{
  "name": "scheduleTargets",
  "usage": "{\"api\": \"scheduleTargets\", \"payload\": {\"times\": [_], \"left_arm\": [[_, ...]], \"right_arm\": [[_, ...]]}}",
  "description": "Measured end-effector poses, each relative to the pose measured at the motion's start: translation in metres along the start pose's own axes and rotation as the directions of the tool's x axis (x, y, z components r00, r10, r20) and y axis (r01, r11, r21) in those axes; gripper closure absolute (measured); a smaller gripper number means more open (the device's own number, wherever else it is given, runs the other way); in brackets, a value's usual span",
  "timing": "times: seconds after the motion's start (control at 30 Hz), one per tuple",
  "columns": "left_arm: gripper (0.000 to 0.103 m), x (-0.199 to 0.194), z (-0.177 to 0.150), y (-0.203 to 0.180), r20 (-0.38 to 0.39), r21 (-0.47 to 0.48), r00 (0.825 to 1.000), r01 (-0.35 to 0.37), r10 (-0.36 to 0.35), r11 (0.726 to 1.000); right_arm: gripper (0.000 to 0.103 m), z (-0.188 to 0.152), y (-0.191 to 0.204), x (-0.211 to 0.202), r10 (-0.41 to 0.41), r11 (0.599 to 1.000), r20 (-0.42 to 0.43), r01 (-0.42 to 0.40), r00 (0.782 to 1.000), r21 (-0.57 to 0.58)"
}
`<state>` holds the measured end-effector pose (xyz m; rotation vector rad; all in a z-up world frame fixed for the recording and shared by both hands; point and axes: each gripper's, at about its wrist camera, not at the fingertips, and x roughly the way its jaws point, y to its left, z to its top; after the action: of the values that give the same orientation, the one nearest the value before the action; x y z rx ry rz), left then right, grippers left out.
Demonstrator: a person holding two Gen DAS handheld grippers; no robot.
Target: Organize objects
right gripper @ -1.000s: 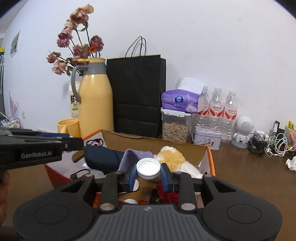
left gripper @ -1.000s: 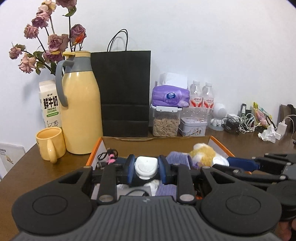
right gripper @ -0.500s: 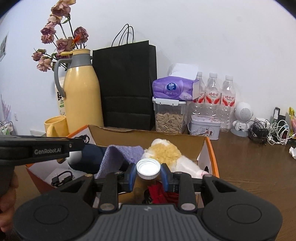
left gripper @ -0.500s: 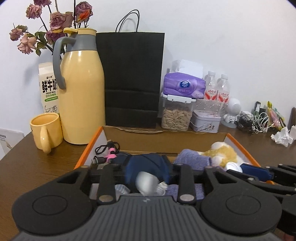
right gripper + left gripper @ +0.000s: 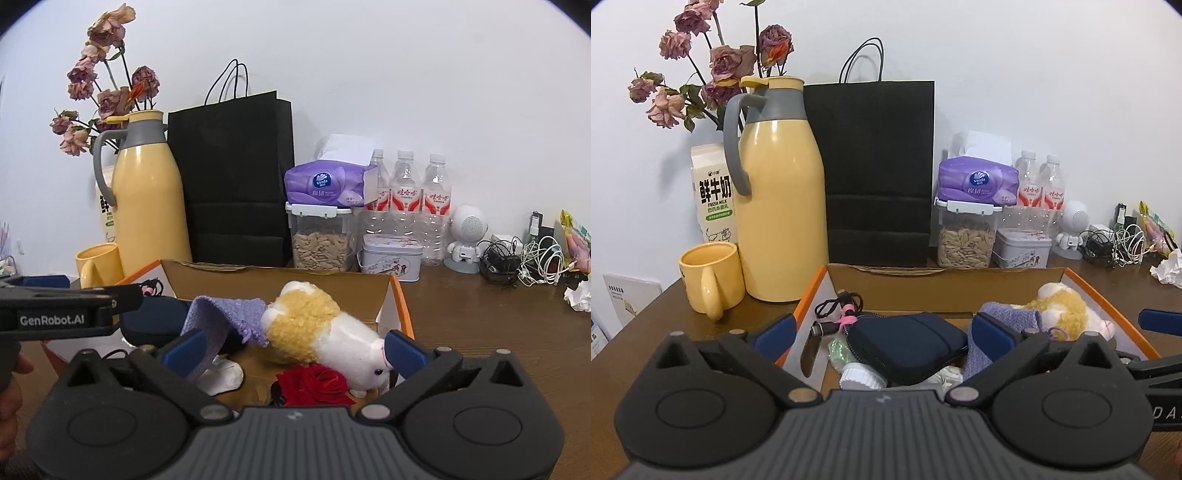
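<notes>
Wooden table, box (toy-filled), both grippers' jaws opening.

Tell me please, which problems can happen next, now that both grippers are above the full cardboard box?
1. The left gripper, jaws opening, hangs low over the dark blue zip pouch; sinking further could snag the black cable with pink tie.
2. The right gripper, also opening, straddles the yellow-and-white plush toy; it may drag the toy over the orange-edged cardboard box wall.
3. The two grippers sit close and could collide.
</notes>
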<state>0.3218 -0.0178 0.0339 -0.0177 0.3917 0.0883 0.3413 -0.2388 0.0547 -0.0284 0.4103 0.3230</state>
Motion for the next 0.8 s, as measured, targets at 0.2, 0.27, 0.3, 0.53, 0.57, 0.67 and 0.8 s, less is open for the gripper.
{"api": "scheduleTargets", "payload": {"times": [0.2,0.27,0.3,0.53,0.57,0.67,0.8], "left_arm": [[0.0,-0.002,-0.001,0.001,0.006,-0.012,1.0,-0.005,0.005,1.0],[0.0,-0.004,0.0,0.0,0.012,-0.011,1.0,-0.008,0.008,1.0],[0.0,-0.006,0.0,0.0,0.018,-0.009,1.0,-0.01,0.01,1.0],[0.0,-0.023,0.004,0.002,0.04,-0.007,0.999,-0.015,0.015,1.0],[0.0,-0.026,0.005,0.003,0.043,-0.009,0.999,-0.014,0.015,1.0],[0.0,-0.036,0.005,0.005,0.044,-0.001,0.999,-0.007,0.007,1.0],[0.0,-0.052,0.001,0.008,0.05,0.02,0.999,-0.011,0.01,1.0]], "right_arm": [[0.0,-0.001,0.001,-0.001,-0.011,1.0,0.0,0.011,1.0,-0.005],[0.0,-0.002,0.002,-0.001,-0.013,1.0,-0.001,0.013,1.0,-0.009],[0.0,-0.002,0.003,-0.002,-0.016,1.0,-0.005,0.016,1.0,-0.012],[0.0,0.002,0.009,-0.013,-0.026,0.999,0.024,0.026,0.999,-0.03],[0.0,0.003,0.009,-0.015,-0.027,0.999,0.028,0.028,0.999,-0.029],[0.0,0.004,0.012,-0.023,-0.028,0.999,0.031,0.029,0.999,-0.022],[0.0,0.003,0.016,-0.036,-0.025,1.0,0.042,0.025,0.999,-0.017]]}}
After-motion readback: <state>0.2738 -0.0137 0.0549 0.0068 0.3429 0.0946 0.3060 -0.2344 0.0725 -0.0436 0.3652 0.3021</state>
